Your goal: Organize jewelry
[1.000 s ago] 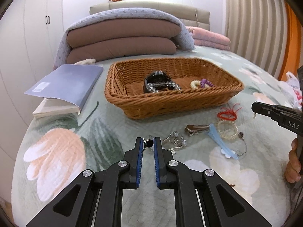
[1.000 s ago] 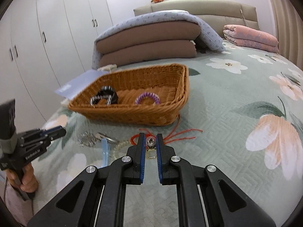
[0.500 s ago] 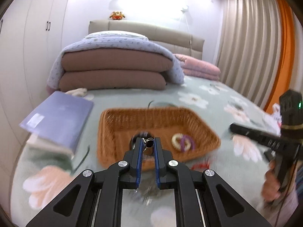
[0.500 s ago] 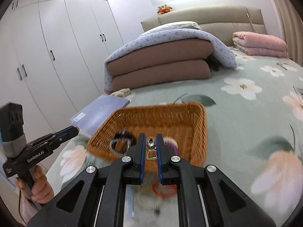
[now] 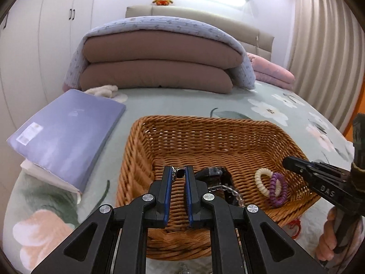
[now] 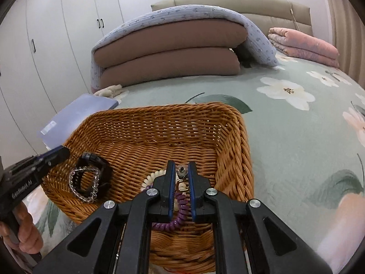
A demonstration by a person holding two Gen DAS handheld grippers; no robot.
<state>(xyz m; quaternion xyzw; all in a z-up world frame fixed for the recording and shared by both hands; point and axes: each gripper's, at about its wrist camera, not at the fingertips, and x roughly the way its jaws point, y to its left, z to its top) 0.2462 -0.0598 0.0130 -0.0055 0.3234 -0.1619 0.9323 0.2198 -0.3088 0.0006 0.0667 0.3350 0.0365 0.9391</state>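
Observation:
A wicker basket point(image 5: 141, 137) point(image 6: 237, 137) sits on the flowered bedspread. My left gripper point(image 5: 178, 173) is shut on a small silver piece with a dark stone point(image 5: 180, 172) and holds it above the basket's left part. My right gripper point(image 6: 181, 171) is shut on a small silver and gold clasp piece point(image 6: 181, 174) above the basket's right part. In the basket lie a black watch with a silver chain point(image 5: 216, 178) point(image 6: 91, 178), a cream coil band point(image 5: 262, 181) and a purple coil band point(image 5: 277, 189) point(image 6: 175, 214).
A purple book point(image 5: 66, 132) on white ones lies left of the basket. Folded brown quilts point(image 5: 157, 68) under a blue cover are behind it. Pink blankets point(image 6: 303, 45) lie at the back right. A red cord point(image 5: 295, 227) lies by the basket's near right corner.
Both grippers have moved forward with their pieces, from in front of the basket to above its inside. The basket now fills the view.

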